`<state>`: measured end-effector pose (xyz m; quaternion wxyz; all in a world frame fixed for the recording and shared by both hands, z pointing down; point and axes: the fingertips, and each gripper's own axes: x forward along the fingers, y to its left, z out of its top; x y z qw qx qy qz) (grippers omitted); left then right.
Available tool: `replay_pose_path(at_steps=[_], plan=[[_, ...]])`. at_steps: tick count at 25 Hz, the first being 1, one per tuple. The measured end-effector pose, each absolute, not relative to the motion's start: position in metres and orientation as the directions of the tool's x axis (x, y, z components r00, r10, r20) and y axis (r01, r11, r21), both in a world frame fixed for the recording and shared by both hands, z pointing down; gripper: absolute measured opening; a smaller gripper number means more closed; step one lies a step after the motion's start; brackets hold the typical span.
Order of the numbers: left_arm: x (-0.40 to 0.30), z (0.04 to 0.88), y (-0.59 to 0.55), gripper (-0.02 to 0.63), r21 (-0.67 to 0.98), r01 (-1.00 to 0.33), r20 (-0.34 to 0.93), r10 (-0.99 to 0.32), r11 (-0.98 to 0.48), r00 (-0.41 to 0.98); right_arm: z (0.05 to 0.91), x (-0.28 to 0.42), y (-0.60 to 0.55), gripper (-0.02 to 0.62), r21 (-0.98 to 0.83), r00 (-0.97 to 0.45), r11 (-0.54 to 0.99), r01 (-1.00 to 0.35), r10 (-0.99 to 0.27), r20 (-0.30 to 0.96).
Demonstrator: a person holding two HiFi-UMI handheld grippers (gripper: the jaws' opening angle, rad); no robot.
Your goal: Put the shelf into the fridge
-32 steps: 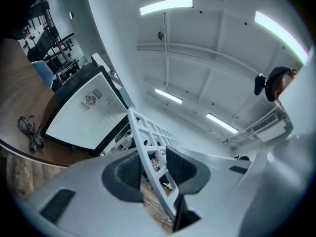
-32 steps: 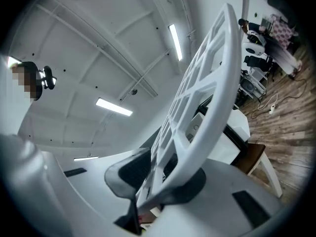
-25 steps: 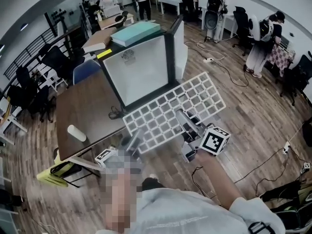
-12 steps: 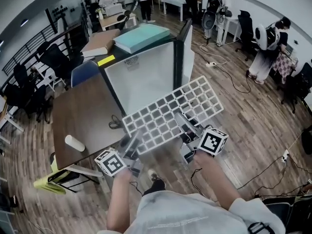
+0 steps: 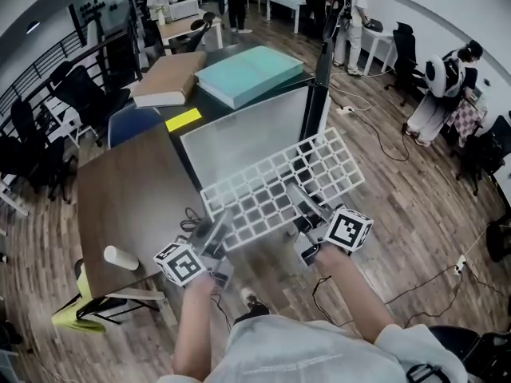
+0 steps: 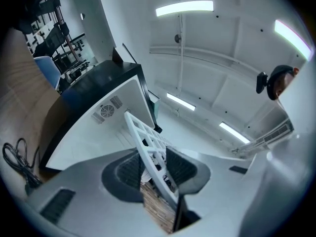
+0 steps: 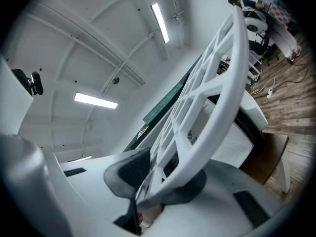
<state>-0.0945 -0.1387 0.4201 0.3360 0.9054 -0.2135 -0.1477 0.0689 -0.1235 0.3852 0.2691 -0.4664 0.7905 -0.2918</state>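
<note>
My left gripper (image 5: 217, 228) and right gripper (image 5: 302, 200) are clamping the near edge of the white shelf (image 5: 279, 183), holding it level before the open fridge (image 5: 247, 138). I am judging insertion next: aligning its far edge, then sliding it in.

A wood-plank floor (image 5: 415, 214) runs across an open office, with black cables (image 5: 382, 126) trailing over it. A brown surface (image 5: 128, 206) stands at the left, with a blue chair (image 5: 132, 122) behind it and black office chairs (image 5: 76, 94) beside a dark railing (image 5: 48, 78). White desks (image 5: 279, 2) stand at the far end near a white wall (image 5: 447, 6). Long strip lights (image 6: 185, 7) glow in the white ceiling (image 6: 222, 48).
</note>
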Motion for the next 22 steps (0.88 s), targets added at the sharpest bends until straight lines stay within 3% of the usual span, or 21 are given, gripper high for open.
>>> replay_pose_path(at_steps=[22], plan=[[-0.099, 0.458, -0.215, 0.117, 0.715, -0.398, -0.039, -0.601, -0.575, 0.798, 0.439, 0.064, -0.228, 0.078, -0.797, -0.524, 0.373, -0.475, -0.847, -0.085]])
